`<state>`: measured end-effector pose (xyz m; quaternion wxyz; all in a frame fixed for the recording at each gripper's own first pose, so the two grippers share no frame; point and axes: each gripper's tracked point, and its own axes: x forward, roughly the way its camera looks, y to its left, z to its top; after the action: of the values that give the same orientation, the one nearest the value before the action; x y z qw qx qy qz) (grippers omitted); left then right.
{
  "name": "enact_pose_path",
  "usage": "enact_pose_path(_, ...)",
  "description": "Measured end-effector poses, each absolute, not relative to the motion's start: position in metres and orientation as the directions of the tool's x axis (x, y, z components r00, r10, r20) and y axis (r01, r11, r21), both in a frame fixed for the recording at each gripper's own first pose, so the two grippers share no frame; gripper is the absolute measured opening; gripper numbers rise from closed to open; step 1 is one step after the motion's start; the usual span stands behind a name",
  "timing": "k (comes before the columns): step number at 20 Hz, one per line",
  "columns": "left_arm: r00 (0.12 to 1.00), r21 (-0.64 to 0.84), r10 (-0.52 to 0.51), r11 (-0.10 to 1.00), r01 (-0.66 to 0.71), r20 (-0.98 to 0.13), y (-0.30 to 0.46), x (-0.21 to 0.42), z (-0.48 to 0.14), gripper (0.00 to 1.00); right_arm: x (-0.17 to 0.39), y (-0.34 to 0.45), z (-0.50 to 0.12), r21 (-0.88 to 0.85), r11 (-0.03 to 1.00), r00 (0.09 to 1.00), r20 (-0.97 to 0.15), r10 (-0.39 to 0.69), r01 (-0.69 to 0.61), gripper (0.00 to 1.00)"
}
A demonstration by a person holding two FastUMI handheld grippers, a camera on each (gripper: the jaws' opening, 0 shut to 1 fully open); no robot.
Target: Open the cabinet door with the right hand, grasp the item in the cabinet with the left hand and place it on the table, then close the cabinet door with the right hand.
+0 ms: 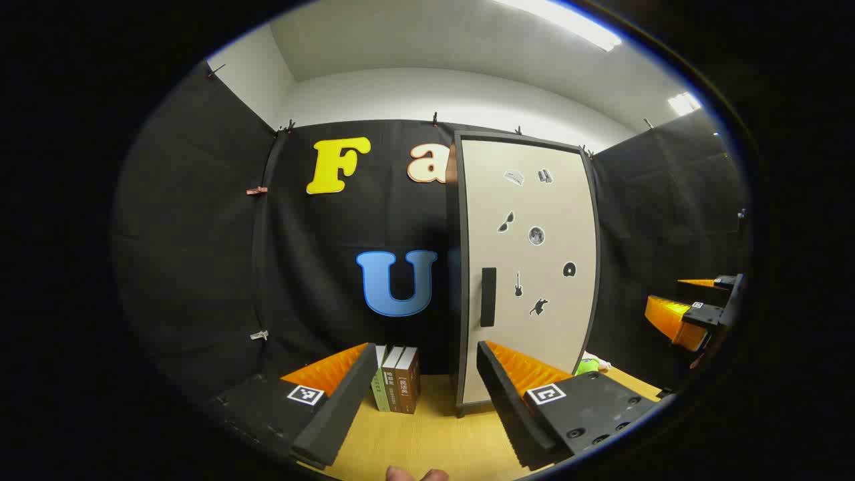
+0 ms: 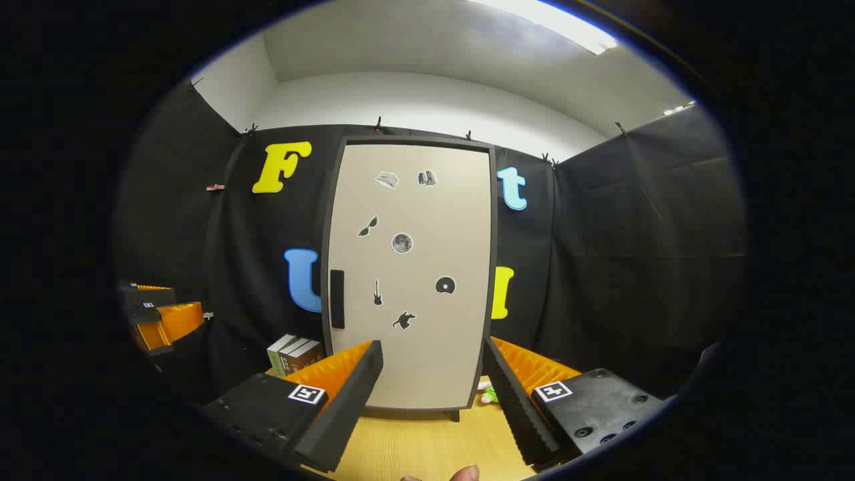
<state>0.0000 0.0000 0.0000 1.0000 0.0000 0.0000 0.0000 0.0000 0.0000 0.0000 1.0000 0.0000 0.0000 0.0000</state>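
Both our hand-held grippers, left point(image 1: 427, 394) and right point(image 2: 431, 394), are spread; the stiff cabinet door point(image 2: 414, 280) probably swings lightly if we take its dark handle point(image 2: 337, 298).

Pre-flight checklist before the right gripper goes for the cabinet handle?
1. Cabinet door shut, so opening is the step due: ok.
2. Handle visible and unobstructed on the door's left edge: ok.
3. Right gripper open, nothing between its fingers: ok.
4. Right gripper lined up with the handle: not ok, it faces the door's middle and the handle sits off to its left.
5. Left gripper open and empty, ready for the item: ok.
6. Item inside the cabinet: cannot tell, the door hides it.
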Motion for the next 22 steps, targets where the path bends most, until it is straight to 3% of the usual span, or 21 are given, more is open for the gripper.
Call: enact_pose_path(22, 1.000, -0.009, -0.020, 1.000, 0.020, -0.009, 0.009, -0.007, -0.013, 0.94, 0.006, 0.038, -0.011, 0.039, 0.998, 0.998, -0.033, 0.056, -0.055, 0.98)
